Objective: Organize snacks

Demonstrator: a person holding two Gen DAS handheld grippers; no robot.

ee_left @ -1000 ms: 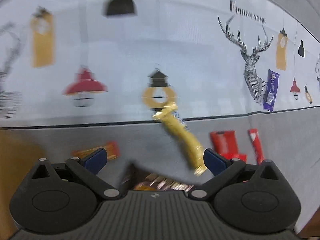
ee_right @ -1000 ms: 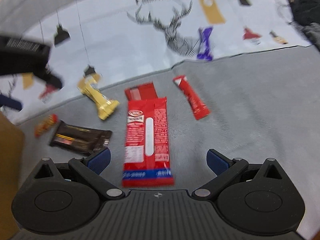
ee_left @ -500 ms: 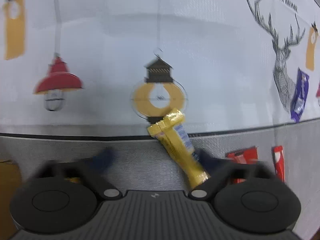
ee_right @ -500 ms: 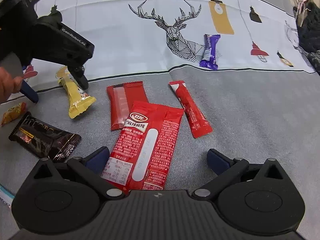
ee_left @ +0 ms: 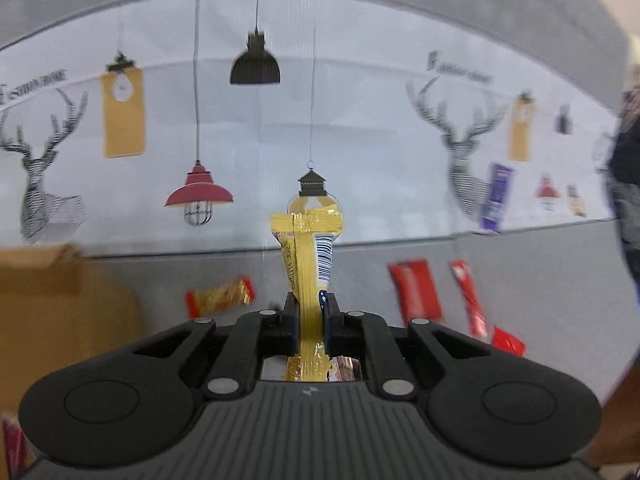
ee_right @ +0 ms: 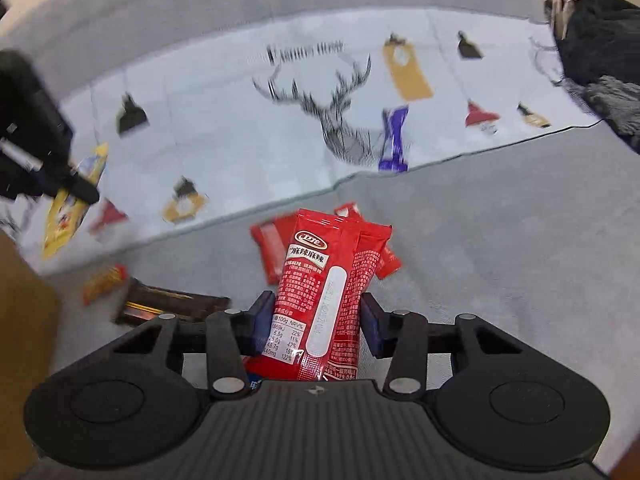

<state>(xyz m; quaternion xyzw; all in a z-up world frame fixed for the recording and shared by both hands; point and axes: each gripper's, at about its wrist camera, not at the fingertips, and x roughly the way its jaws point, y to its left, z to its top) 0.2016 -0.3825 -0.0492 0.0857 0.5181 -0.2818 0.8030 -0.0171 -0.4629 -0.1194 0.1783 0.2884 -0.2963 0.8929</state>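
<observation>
Each camera sits just behind its own hand-held gripper and looks forward and steeply down at the worktop from close above. The left view faces the printed cloth squarely; the right view takes it at a slant from further right. Both share the deer print, the purple packet and the red packets; the right view also catches the left hand-held gripper at its left edge.

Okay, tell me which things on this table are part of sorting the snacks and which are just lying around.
Part of the job:
- yellow snack bar, held in the left tongs
- big red packet, held in the right tongs
- purple bar
- dark brown bar
- orange candy
- slim red stick

Lying about:
- dark clothing
</observation>
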